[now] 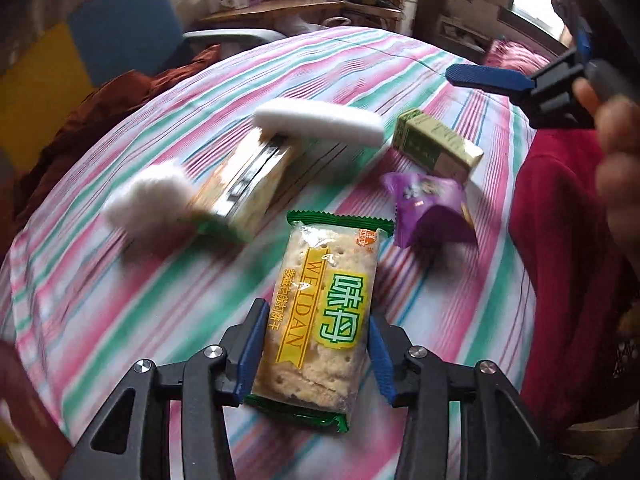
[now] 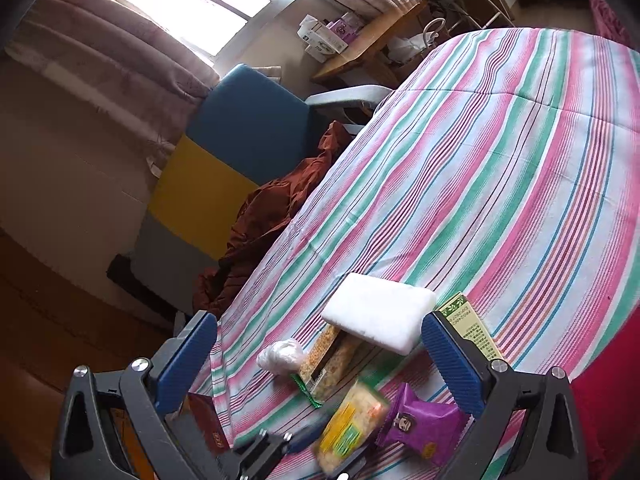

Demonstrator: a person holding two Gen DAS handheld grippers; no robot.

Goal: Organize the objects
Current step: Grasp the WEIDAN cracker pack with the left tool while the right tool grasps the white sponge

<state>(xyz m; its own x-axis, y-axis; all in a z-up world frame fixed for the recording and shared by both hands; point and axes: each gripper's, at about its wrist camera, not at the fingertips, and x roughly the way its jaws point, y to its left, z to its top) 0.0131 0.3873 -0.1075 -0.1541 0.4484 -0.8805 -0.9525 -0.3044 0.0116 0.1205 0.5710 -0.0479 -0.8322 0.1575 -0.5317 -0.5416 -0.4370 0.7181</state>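
Observation:
A clear cracker packet (image 1: 320, 312) with a yellow and green label sits between the blue pads of my left gripper (image 1: 318, 354), which is shut on its lower half, above the striped bedsheet (image 1: 120, 312). In the right wrist view the same packet (image 2: 352, 420) is blurred at the bottom. My right gripper (image 2: 320, 360) stands wide open with nothing between its fingers, above the pile; one of its blue fingers (image 1: 488, 76) shows at the upper right of the left wrist view. Beyond lie a white foam block (image 1: 320, 120), a second cracker packet (image 1: 244, 184), a purple packet (image 1: 428, 208) and a green box (image 1: 436, 144).
A white crumpled wad (image 1: 148, 200) lies left of the second packet. A red cloth (image 1: 560, 240) and a person's hand are on the right. A brown cloth (image 2: 272, 216) and a blue chair (image 2: 252, 120) stand past the bed's left edge. A dark red box (image 2: 208, 420) is near the front.

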